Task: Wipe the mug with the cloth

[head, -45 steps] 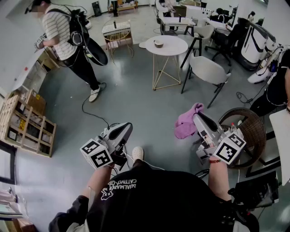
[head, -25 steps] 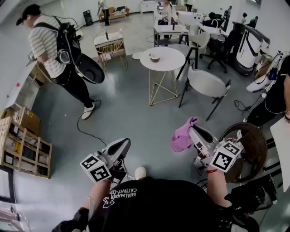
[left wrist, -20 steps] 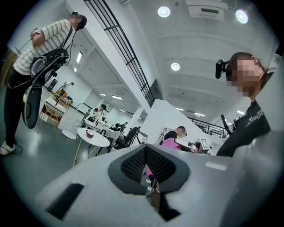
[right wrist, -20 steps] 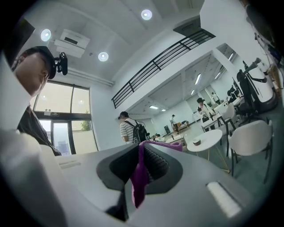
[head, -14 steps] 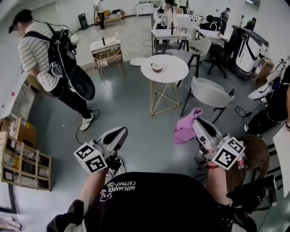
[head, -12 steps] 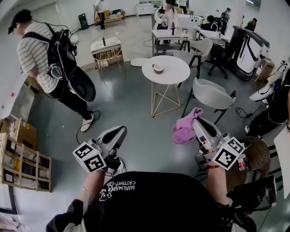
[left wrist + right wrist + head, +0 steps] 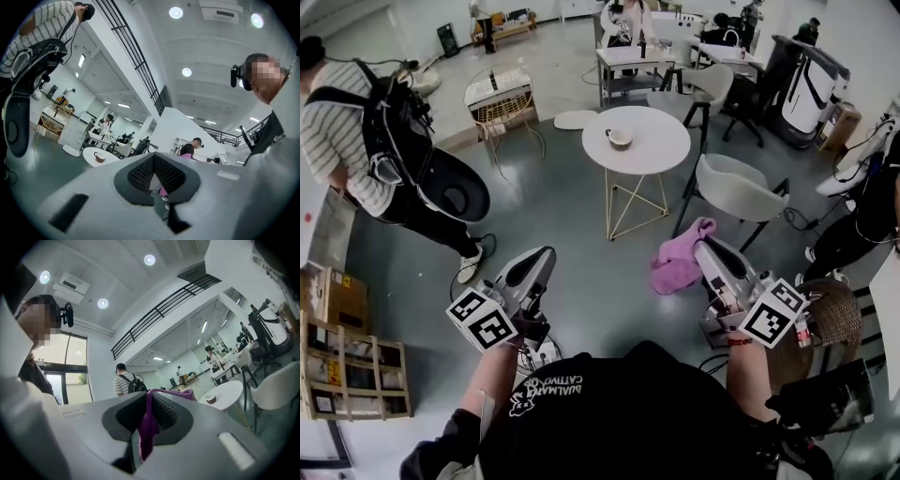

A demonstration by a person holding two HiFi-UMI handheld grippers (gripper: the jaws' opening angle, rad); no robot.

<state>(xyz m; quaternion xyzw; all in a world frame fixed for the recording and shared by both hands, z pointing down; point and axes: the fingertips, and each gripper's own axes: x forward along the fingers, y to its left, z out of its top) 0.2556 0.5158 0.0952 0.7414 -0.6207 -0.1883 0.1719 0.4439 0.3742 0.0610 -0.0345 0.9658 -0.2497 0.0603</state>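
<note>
Right gripper (image 7: pixel 703 247) is clamped on the pink cloth (image 7: pixel 677 264), left gripper (image 7: pixel 544 255) is closed empty, and the grip is best kept firm until what seems to be the mug (image 7: pixel 619 139), well apart on the round table (image 7: pixel 661 155), is reached.

Open-plan office or lab workspace. A grey floor (image 7: pixel 572 216) is shown with a round table (image 7: pixel 654 148), white chairs (image 7: pixel 736 187), desks (image 7: pixel 628 58) with people (image 7: pixel 623 19) at them, and a swivel chair (image 7: pixel 750 86). Boxes are kept on a wooden rack (image 7: pixel 347 375). A railed mezzanine (image 7: pixel 159 314) and recessed lights (image 7: pixel 176 12) are seen overhead.
</note>
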